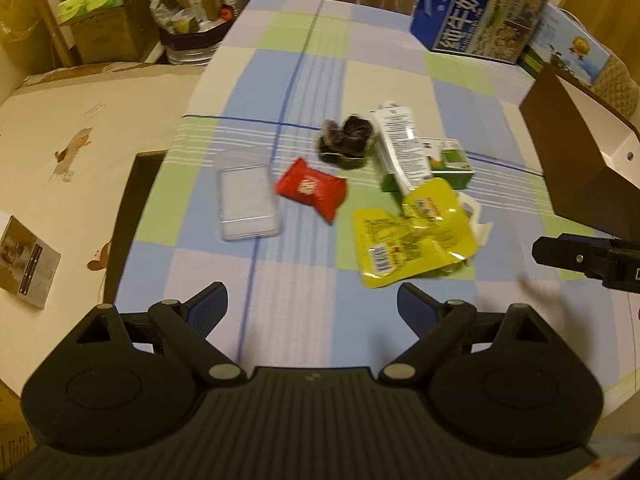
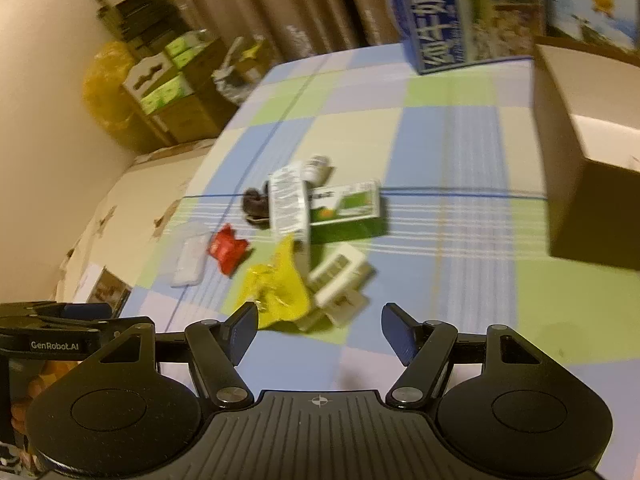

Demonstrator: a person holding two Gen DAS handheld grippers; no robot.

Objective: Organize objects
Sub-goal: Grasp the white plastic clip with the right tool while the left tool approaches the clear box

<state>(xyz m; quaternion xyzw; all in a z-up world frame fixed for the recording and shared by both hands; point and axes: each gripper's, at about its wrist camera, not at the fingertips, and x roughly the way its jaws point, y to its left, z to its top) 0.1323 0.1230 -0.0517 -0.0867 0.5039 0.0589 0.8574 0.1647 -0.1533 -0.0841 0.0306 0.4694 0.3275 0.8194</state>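
Observation:
Small items lie clustered on the checked tablecloth: a clear plastic case, a red snack packet, a dark scrunchie, a white tube leaning on a green carton, and a yellow pouch. My left gripper hovers open just short of them, nothing between its fingers. The right wrist view shows the same heap: red packet, yellow pouch, green carton, a white box. My right gripper is open and holds nothing, close to the pouch.
A brown open box stands at the table's right side. Blue milk cartons stand at the far edge. Stacked cardboard boxes and bags fill the far left. A cream cover with a booklet lies left of the table.

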